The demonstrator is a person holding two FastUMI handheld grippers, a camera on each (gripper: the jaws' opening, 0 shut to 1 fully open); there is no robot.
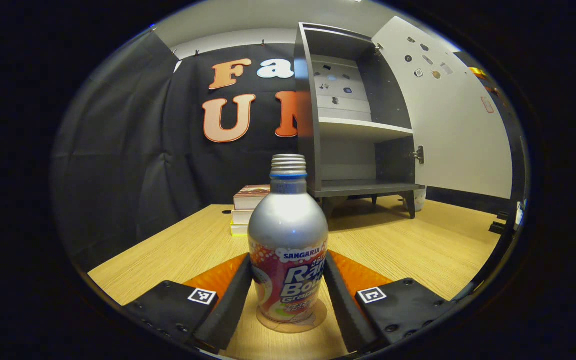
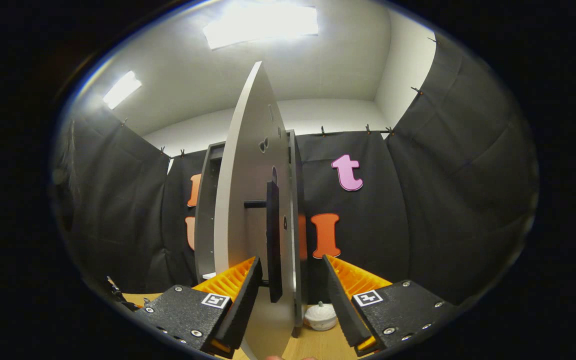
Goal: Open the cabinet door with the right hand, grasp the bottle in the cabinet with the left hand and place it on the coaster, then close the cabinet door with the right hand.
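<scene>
- The bottle (image 1: 288, 245) is stood upright on a round coaster (image 1: 293, 322) on the wooden bench (image 1: 408, 250).
- It is flanked by the left hand-held gripper (image 1: 288, 295), whose fingers are spread.
- The cabinet (image 1: 353, 115) is seen behind, its door (image 1: 448, 115) swung wide.
- The right hand-held gripper (image 2: 288, 295) is spread around the door handle (image 2: 273, 240).
- Books (image 1: 249, 207) are stacked by the black cloth wall (image 1: 133, 150).

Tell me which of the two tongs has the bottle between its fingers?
The left tongs: the bottle stands on the coaster between them. The right tongs are open around the cabinet door's handle.
</scene>
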